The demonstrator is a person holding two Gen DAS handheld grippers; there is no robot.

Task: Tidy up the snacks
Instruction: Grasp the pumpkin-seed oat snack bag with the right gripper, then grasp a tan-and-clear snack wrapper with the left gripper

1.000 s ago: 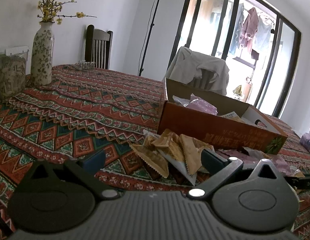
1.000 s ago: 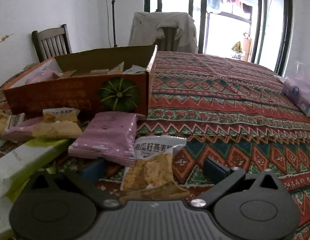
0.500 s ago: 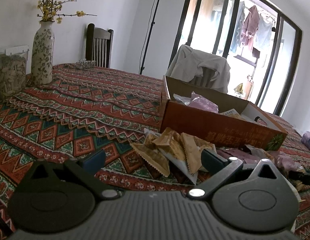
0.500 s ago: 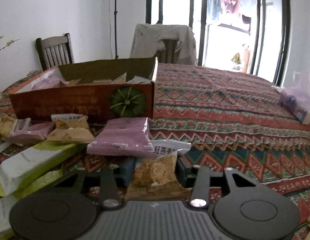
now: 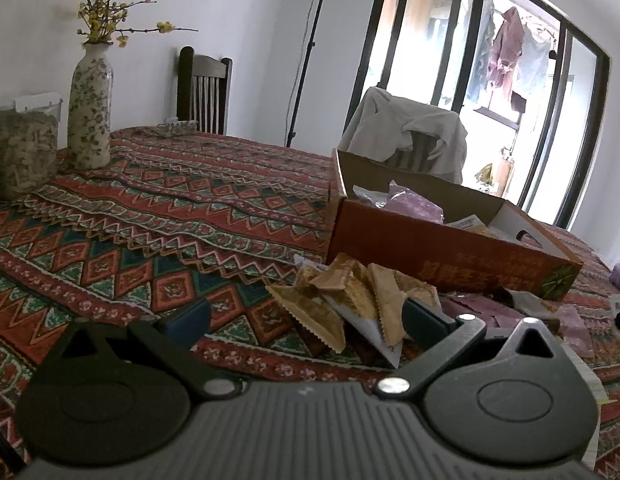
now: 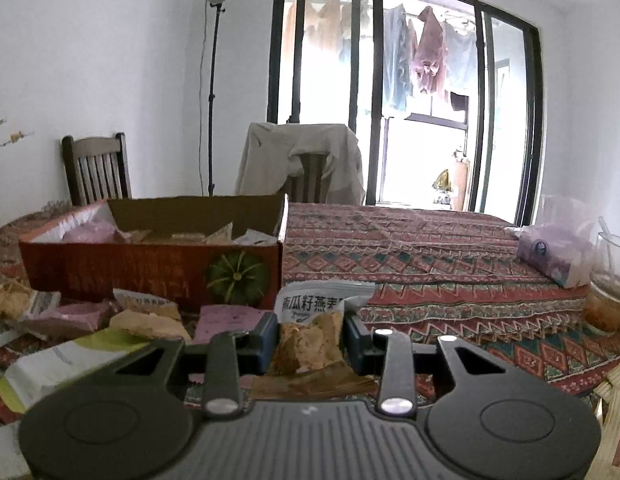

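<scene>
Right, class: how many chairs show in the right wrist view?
2. A bare wooden chair stands far left, behind the cardboard box; a second chair, draped with a pale garment, stands before the window. More may be hidden.

**Snacks before the box, box mid-worktop**

Cardboard box [image 6: 149,268] standing on the worktop [image 6: 430,264], with several packets inside. Loose snack packets [image 5: 350,304] heaped just before its near wall. One snack packet [image 6: 310,328] between the fingers of the right hand-held gripper [image 6: 310,338], before the box. Vase [image 5: 89,108] and jar [image 5: 21,144] far left on the worktop. Tissue pack [image 6: 554,252] and glass [image 6: 610,280] at the right edge. Two chairs [image 6: 95,168] behind the worktop.
</scene>
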